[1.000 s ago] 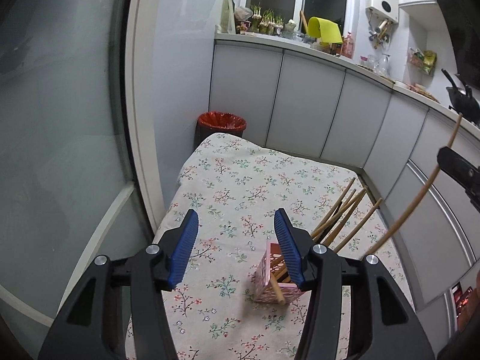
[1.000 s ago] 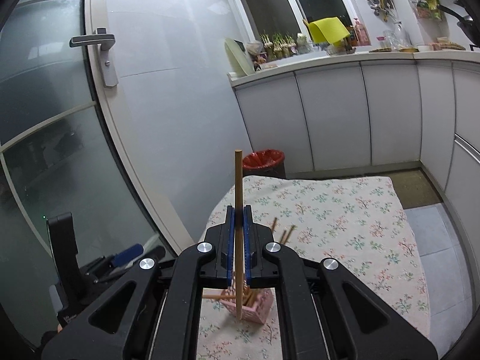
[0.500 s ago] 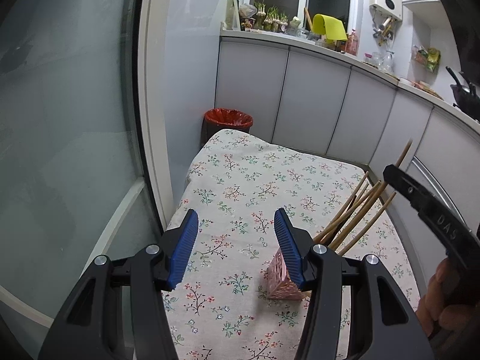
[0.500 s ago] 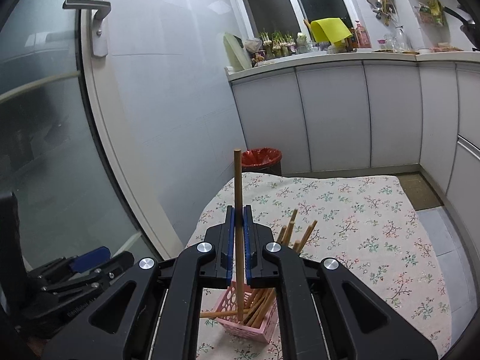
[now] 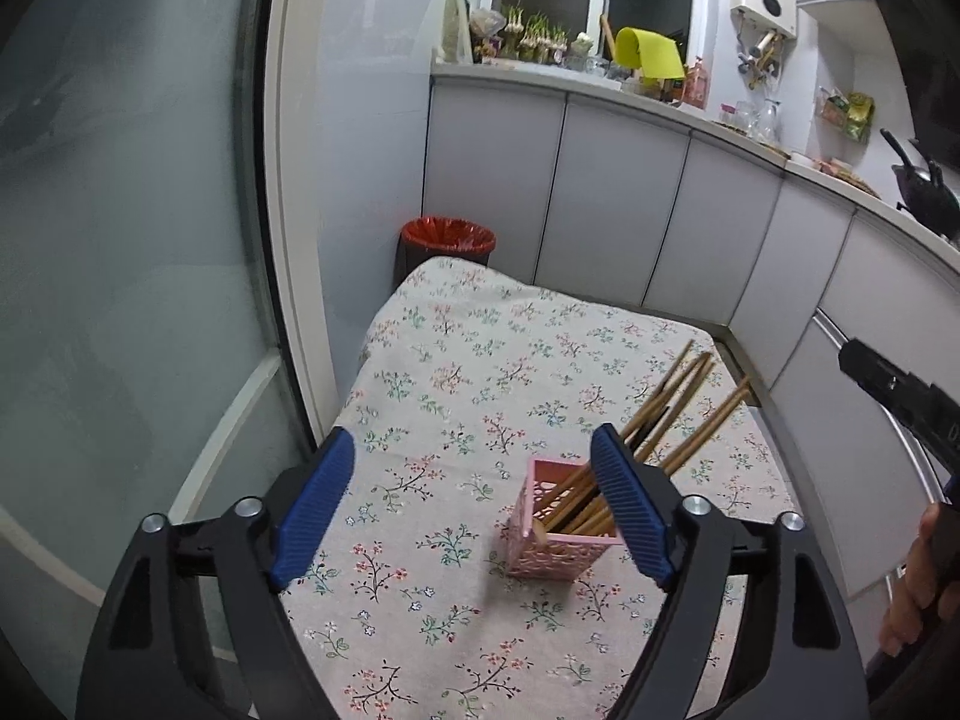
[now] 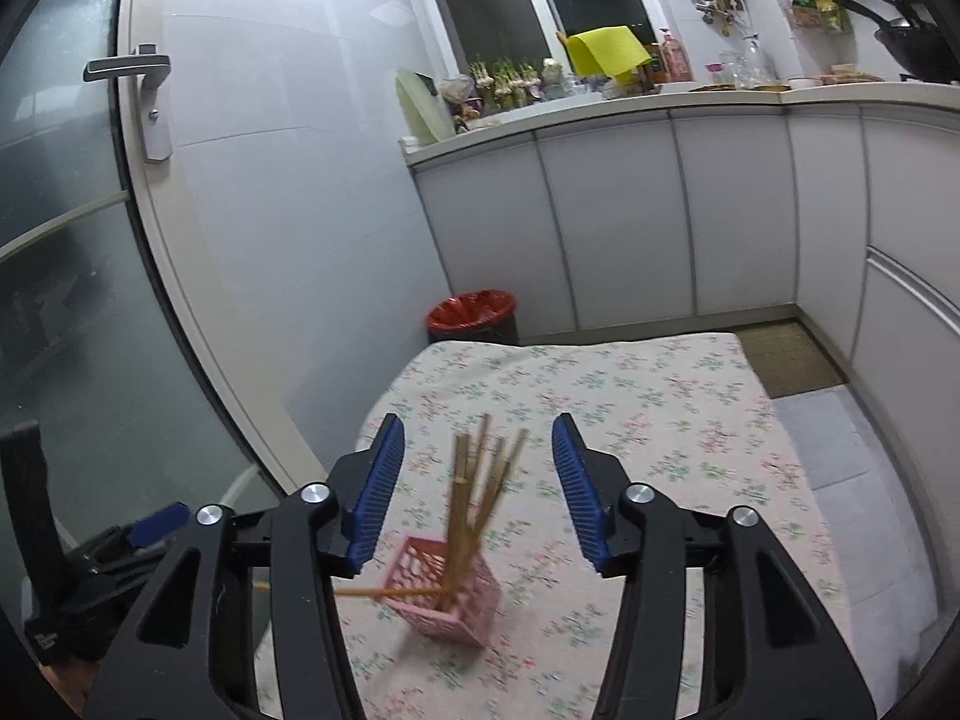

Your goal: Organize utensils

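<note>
Left wrist view: the left tongs (image 5: pixel 474 480) stand wide apart, their blue ribbed pads clear of everything, above the bench (image 5: pixel 480 372), which is covered with a floral cloth. A pink lattice holder (image 5: pixel 555 531) stands on the cloth just inside the right-hand pad, which hides its right corner. A bundle of wooden chopsticks (image 5: pixel 654 420) sits in the holder and leans away from the tongs toward the right, the tips fanning out over the cloth. Far to the right of the tongs, part of the black body of the right tongs (image 5: pixel 900 396) enters the view, with the person's fingers (image 5: pixel 918 588) at the edge below it. Beyond the far end of the bench, a red-lined waste bin (image 5: pixel 447 240) stands on the floor against the white cabinets (image 5: pixel 600 198).

Right wrist view: the right tongs (image 6: pixel 477 480) are likewise spread apart and grip nothing. The holder (image 6: pixel 444 588) stands on the bench (image 6: pixel 630 408) below and between the two pads, somewhat blurred. Most chopsticks (image 6: pixel 474 480) rise near upright in the gap between the pads; one lies nearly level, sticking out of the holder toward the left pad. The left tongs (image 6: pixel 120 546) appear low at the left, beside the glass door (image 6: pixel 72 300).
</note>
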